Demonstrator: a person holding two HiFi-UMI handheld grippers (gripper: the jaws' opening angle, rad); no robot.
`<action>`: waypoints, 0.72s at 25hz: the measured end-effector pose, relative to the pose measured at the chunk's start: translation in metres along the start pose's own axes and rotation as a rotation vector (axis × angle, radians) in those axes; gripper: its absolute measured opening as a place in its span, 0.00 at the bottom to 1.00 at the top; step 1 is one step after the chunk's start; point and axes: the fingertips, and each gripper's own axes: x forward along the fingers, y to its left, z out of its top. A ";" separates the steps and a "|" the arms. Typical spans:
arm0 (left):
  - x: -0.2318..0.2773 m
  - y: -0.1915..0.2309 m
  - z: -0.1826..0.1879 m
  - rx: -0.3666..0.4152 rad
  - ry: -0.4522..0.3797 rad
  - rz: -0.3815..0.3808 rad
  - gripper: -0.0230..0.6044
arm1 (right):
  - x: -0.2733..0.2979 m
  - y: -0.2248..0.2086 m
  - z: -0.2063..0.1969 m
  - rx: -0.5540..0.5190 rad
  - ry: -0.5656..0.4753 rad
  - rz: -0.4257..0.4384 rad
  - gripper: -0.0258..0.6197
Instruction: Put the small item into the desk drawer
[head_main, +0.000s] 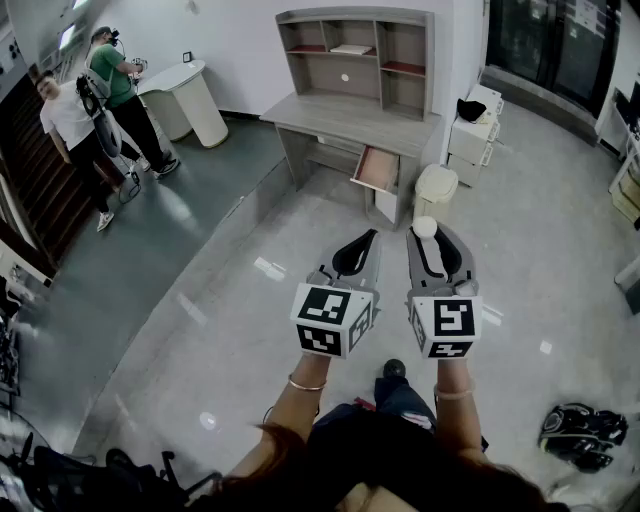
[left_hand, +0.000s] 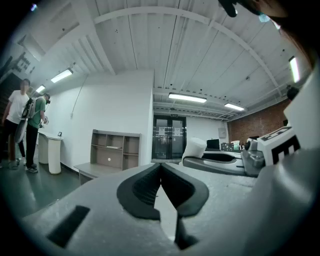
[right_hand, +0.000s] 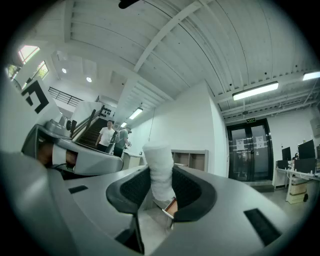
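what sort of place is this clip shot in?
Probably a large open indoor hall or lab staged as an office: a desk with a shelf hutch standing alone on a glossy floor, glass double doors, and a staircase.

Bright, even overhead light from ceiling strip lights (left_hand: 187, 97); white glare patches on glossy floor (head_main: 200, 300); fisheye bending, black vignette at edges.

You stand on a glossy pale floor (head_main: 200, 330), with a darker strip (head_main: 120, 250) on your left beside a staircase (head_main: 25, 180). Far ahead, a grey desk (head_main: 350, 120) with a shelf unit (head_main: 355, 55) backs onto the white wall (head_main: 240, 40). Dark glass doors (head_main: 550, 50) stand far right. Strip lights (left_hand: 187, 98) cross the white ceiling (left_hand: 150, 40).
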 end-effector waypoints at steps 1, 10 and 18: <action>0.009 0.000 -0.001 -0.003 0.000 0.004 0.06 | 0.005 -0.007 -0.002 0.005 -0.001 0.003 0.24; 0.106 0.011 -0.003 -0.018 0.000 0.033 0.06 | 0.069 -0.070 -0.022 0.024 -0.001 0.047 0.24; 0.171 0.025 0.000 -0.021 -0.005 0.081 0.06 | 0.116 -0.116 -0.037 0.043 -0.003 0.069 0.24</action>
